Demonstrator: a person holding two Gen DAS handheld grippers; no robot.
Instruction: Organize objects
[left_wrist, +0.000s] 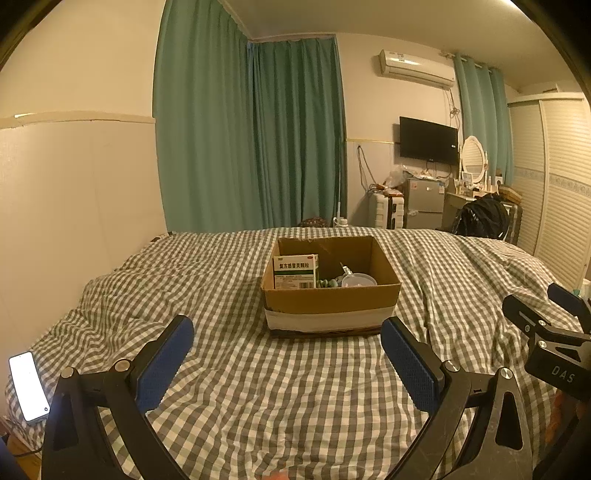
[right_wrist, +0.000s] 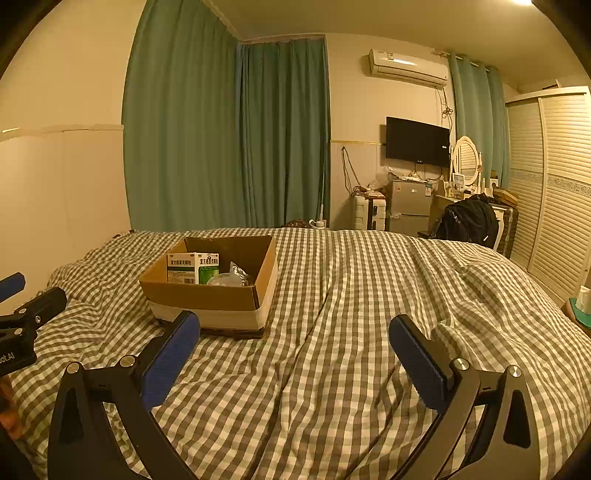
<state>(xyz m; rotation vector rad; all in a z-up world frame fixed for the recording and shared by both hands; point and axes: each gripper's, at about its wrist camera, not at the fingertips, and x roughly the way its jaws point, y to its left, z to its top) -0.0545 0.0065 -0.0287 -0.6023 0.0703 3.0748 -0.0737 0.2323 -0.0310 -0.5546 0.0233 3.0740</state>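
Left wrist view, left gripper spread wide and empty above the checked quilt, box ahead holding a medicine carton, phone near left, right wrist view, right gripper likewise spread, empty, box far left.

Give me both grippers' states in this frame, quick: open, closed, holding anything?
Left gripper: open, jaws wide apart, holding nothing, above the checked bedcover.
Right gripper: open, jaws wide apart, holding nothing.
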